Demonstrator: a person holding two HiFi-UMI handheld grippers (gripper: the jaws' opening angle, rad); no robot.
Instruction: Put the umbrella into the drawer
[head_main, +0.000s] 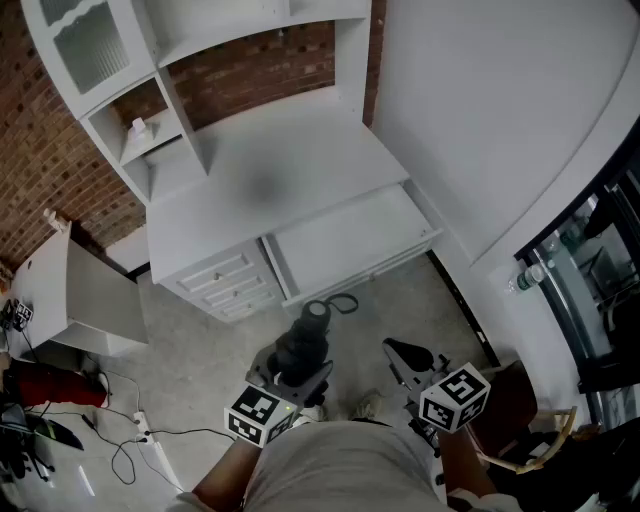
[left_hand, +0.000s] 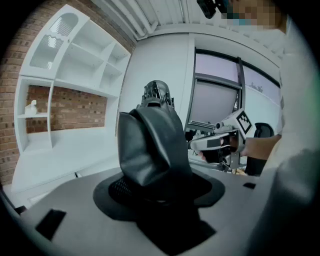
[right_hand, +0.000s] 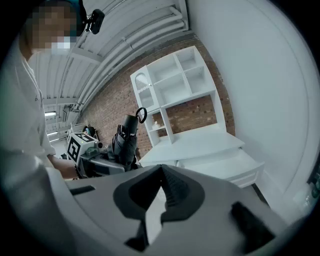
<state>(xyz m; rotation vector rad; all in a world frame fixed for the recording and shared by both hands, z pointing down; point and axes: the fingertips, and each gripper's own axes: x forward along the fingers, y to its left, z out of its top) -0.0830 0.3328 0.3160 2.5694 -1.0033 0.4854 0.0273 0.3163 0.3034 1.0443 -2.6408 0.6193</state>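
A folded black umbrella (head_main: 303, 345) with a wrist loop stands upright in my left gripper (head_main: 293, 378), which is shut on its lower part. In the left gripper view the umbrella (left_hand: 150, 145) fills the space between the jaws and hides the fingertips. My right gripper (head_main: 402, 353) hangs beside it to the right, shut and holding nothing; in its own view the jaw tips (right_hand: 160, 169) meet. The desk's wide white drawer (head_main: 350, 240) stands pulled out and bare ahead of both grippers, and shows again in the right gripper view as the drawer (right_hand: 225, 167). Both grippers are over the floor, short of the desk.
The white desk (head_main: 270, 170) carries a hutch with shelves against a brick wall, and a small bottle (head_main: 138, 127) sits on one shelf. Small shut drawers (head_main: 228, 282) lie left of the open one. A white side table (head_main: 70, 290), cables and a red object (head_main: 45, 385) are at the left.
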